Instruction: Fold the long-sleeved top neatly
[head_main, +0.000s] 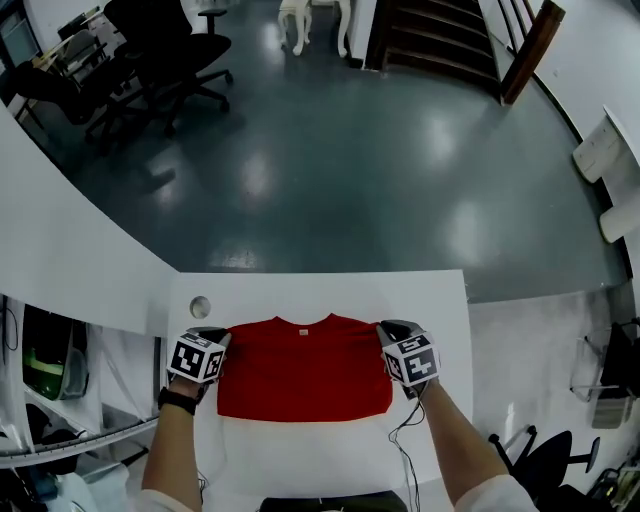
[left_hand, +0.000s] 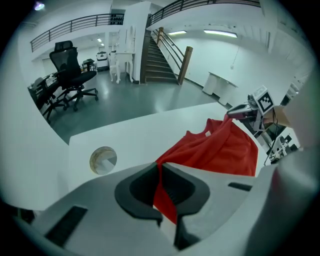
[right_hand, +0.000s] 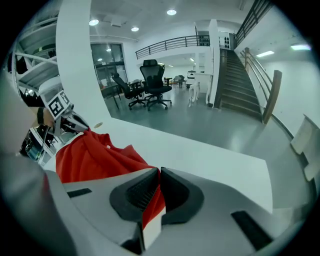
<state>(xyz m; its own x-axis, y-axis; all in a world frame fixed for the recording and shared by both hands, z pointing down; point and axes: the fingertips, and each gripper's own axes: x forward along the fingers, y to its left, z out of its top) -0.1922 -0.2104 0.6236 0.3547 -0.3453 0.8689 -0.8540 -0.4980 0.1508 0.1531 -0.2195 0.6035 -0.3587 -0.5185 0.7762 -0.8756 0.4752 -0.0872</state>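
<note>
- Long-sleeved top (head_main: 303, 368): red; lies on the white counter (head_main: 320, 290), collar toward the far edge, between the two grippers; no sleeves show at its sides, so they seem to be tucked in; outline close to a rectangle.
- Left gripper (head_main: 213, 340): fingers (left_hand: 135, 189) pressed together on a pinch of red cloth at the top's left shoulder corner.
- Right gripper (head_main: 392, 335): fingers (right_hand: 176, 196) likewise clamped on the right shoulder corner; cloth runs between them.
- Step in hand, as judged: a crosswise fold that brings shoulder edge and hem together; task roughly midway.
- Handling advice: keep both corners level and the edge between them taut; match edges and lay the cloth flat before release; soft knit is likely to sag and wrinkle if one side leads.
- Surroundings: small round disc (head_main: 200, 306) on the counter just beyond the left gripper, apart from the top; office chairs (head_main: 165, 50) and staircase (head_main: 435, 35) well beyond, on the grey floor.
</note>
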